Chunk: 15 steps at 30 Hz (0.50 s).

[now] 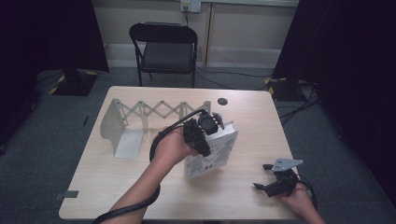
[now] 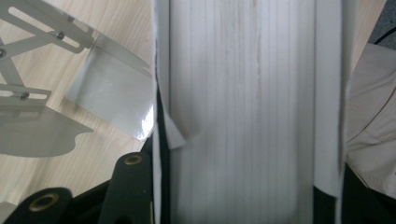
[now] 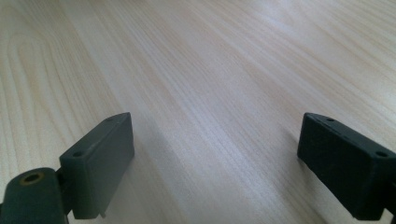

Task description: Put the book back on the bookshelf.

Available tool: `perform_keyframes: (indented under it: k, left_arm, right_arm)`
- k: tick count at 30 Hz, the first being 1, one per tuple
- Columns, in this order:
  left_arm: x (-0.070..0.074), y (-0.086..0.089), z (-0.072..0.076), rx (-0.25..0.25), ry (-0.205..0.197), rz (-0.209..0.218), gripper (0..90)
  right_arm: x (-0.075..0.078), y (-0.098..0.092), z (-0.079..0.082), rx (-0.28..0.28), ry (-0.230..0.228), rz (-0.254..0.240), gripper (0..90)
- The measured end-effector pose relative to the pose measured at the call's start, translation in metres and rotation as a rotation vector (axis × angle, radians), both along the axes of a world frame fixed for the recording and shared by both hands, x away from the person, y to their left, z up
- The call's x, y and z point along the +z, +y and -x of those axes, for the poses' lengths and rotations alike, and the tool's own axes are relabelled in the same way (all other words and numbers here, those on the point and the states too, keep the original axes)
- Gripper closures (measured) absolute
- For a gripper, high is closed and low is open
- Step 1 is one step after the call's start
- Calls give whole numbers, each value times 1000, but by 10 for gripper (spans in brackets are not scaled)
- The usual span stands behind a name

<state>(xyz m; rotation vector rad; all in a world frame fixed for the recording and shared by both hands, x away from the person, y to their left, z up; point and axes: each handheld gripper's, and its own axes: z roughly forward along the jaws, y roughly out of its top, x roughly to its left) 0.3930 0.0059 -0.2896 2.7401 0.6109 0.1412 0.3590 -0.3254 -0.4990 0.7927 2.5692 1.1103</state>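
Leftmost, rack (image 1: pixel 128 123) stands on desk (image 1: pixel 243 186), its scissor arms stretched wide. Just right of it, left tool (image 1: pixel 205 135) clamps a white book (image 1: pixel 212 154) by its covers, page edges facing the left gripper view (image 2: pixel 243 107); book stands tilted mid-desk. Far right, right tool (image 1: pixel 268 182) rests on desk, jaws wide, holding nothing.

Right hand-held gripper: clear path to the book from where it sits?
Probably yes. The right hand-held gripper rests open on bare table, nothing between it and the book, which the left hand-held gripper holds clamped.
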Motion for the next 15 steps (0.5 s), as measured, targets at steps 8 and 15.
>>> perform_keyframes:
  k: [8, 15]
  left_arm:
    - [1, 10, -1, 16, 10, -4, 535]
    - [-1, 16, 0, 30, 6, -8, 535]
  right_arm:
    - [0, 0, 0, 0, 0, 0, 102]
    - [0, 0, 0, 0, 0, 0, 102]
